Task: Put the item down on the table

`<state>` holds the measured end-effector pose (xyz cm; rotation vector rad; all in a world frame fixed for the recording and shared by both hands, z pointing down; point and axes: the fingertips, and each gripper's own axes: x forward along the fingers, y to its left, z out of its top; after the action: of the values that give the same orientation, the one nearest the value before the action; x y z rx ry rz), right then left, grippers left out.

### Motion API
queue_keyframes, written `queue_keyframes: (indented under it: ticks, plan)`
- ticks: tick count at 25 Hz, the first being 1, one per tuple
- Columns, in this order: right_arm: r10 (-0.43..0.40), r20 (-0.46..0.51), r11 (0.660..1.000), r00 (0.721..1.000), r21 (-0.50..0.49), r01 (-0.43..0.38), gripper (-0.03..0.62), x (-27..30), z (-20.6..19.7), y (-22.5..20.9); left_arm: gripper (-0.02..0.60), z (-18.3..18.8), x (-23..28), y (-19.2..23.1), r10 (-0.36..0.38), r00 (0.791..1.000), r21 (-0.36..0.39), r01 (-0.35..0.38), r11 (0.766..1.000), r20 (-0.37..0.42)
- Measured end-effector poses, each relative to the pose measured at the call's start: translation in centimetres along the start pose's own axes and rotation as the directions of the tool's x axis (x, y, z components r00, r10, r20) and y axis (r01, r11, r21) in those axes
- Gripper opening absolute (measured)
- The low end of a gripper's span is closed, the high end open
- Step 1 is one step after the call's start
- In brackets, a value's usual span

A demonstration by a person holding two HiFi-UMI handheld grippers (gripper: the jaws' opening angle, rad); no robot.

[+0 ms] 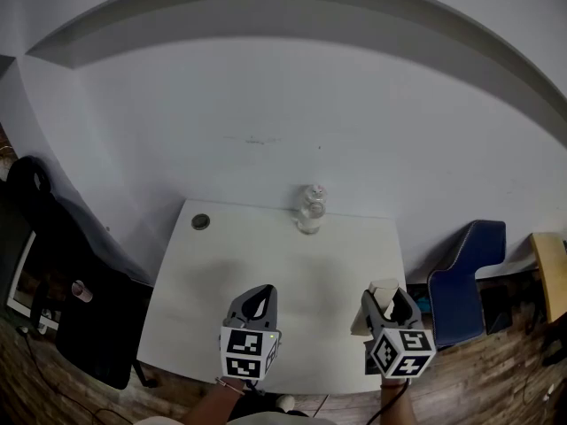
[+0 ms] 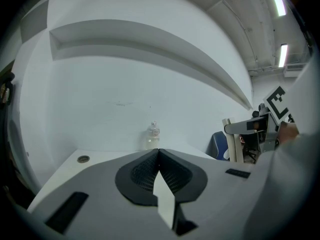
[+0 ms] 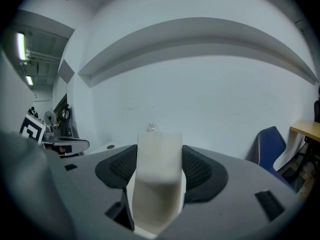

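Off the left edge of the white rectangular bench (image 1: 266,264), a bulky black object (image 1: 84,326) stood on the wooden plank floor (image 1: 496,374), too dark to identify. A small round dark disc (image 1: 201,221) sat in the bench top at its far left corner.

The left tongs (image 1: 257,295) hovered over the near edge of the bench, a little left of the middle. Their jaws were pressed fully together with nothing between them. In the left gripper view the two ribbed black pads (image 2: 142,171) met in a single line at the tips.

A clear plastic bottle (image 1: 310,209) stood upright at the far edge, slightly right of the middle and well apart from both tongs.

The right tongs (image 1: 387,297) were close to the bench's right edge, toward the near right corner. Their jaws were parted only as wide as the pale cream rectangular block (image 3: 159,179) clamped between them. The block's far end reached past the jaw tips, and in the right gripper view it covered all but the cap of the bottle behind it. Whether any part of the block touched the bench top could not be told from either view.

Beyond the right edge, a blue padded chair (image 1: 465,277) stood on the floor. Further right was the corner of a light wooden tabletop (image 1: 551,273).
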<state>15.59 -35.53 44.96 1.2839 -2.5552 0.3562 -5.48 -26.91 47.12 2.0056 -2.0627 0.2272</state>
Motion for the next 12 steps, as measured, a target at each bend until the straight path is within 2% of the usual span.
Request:
queue_keyframes:
  ticks: [6,12]
  plan:
    - [0.077,-0.039,0.996,0.996,-0.038,-0.079,0.296,1.8,-0.4,-0.6,0.017,-0.9,0.9,-0.1,-0.015,1.0,0.025,0.016,1.0,-0.027]
    - [0.098,-0.061,0.986,0.993,-0.132,-0.105,0.296,3.8,0.0,-2.4,0.017,-1.1,1.8,-0.1,-0.015,1.0,0.038,0.015,0.999,0.008]
